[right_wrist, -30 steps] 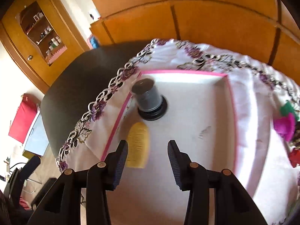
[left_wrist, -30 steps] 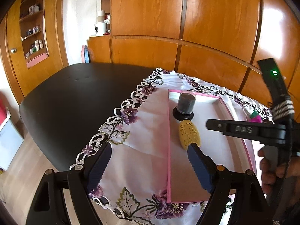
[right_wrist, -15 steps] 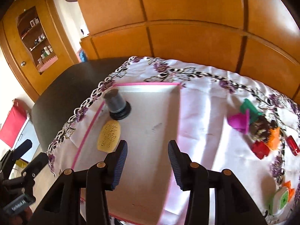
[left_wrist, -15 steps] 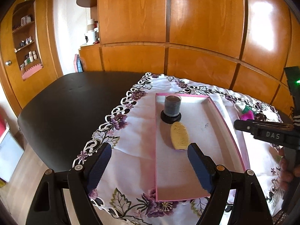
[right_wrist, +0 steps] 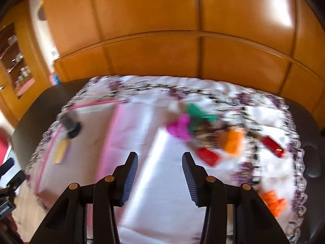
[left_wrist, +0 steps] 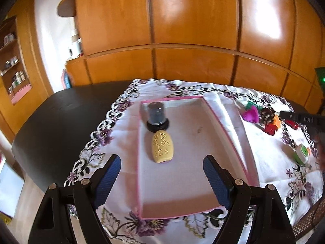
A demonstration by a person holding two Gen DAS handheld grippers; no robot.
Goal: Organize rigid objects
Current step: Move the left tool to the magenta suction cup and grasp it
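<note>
On the left of the cloth that covers the desk, the tray already holds a dark jar and, touching its base, a yellow bar. A careless set-down there could tip the tall jar or push the bar against the rim. To the right, well apart from the tray, lies the unsorted pile: a magenta piece, a green one, an orange one and a red block, all crowded together. A narrow tool coming into that cluster may nudge neighbours, or drag the loose cloth.

The left tool hangs over the tray's near end, tilted down, its jaws wide and empty. The right tool points down at bare cloth between the tray and the pile, its jaws only narrowly apart and empty; its view is blurred.
</note>
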